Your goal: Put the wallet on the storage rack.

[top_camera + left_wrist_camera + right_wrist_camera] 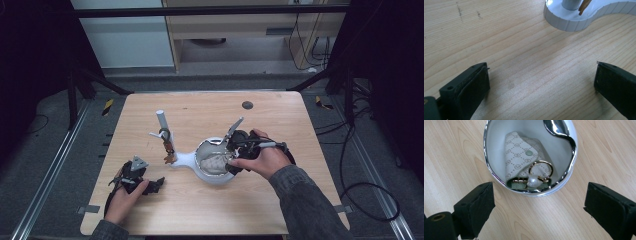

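A white bowl (206, 176) with a chrome rim (488, 167) sits mid-table, joined to a white base (564, 21) that carries an upright post (162, 122) with small items hanging on it. Inside the bowl lies a beige patterned pouch (520, 155) with a gold ring (540, 170) and a clasp. My right gripper (539, 202) hovers at the bowl's right edge, jaws open and empty, the bowl just ahead of them. Near the front left, my left gripper (541, 82) rests open over bare wood, short of the base. In the high view it is the left gripper (150, 184).
The wooden table (280, 115) has a small dark round mark (247, 105) at the back. A chrome arm (234, 127) rises from the bowl's far rim. Metal rails and cables run along the floor on both sides.
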Tool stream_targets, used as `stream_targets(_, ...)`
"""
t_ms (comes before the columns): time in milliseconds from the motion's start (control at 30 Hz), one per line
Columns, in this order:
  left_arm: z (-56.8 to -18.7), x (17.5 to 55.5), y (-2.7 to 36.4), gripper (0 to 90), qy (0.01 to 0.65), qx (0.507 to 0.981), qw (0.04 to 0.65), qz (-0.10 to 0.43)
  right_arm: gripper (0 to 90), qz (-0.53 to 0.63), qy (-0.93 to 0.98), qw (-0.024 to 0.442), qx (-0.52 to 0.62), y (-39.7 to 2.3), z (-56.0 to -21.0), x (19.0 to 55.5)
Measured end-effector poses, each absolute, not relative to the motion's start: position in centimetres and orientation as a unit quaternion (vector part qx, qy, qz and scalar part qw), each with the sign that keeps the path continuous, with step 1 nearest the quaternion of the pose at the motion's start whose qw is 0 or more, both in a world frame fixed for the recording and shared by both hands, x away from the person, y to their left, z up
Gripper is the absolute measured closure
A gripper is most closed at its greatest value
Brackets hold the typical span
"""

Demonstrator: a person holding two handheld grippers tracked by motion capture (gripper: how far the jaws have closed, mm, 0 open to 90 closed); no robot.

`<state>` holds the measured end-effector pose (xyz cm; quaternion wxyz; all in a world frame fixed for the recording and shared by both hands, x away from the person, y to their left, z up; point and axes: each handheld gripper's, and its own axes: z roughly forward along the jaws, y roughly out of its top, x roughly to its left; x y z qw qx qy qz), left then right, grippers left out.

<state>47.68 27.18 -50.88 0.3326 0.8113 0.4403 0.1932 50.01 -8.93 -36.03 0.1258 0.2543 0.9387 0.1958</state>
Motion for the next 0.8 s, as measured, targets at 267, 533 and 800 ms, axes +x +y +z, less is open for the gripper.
stream_targets(267, -50.9, 47.7, 27.2, 0.0, 0.441, 0.811, 0.333, 0.193, 7.5, 0.216, 0.927, 0.134, 0.275, -10.7, -35.9, 50.0)
stream_targets(533, -50.9, 47.7, 27.2, 0.0, 0.441, 0.811, 0.333, 0.193, 7.0, 0.235, 0.915, 0.143, 0.296, -12.1, -36.0, 50.1)
stream_targets(800, -50.9, 47.6, 27.1, 0.0, 0.441, 0.811, 0.333, 0.193, 5.5, 0.259, 0.888, 0.174, 0.337, -14.1, -36.0, 50.2)
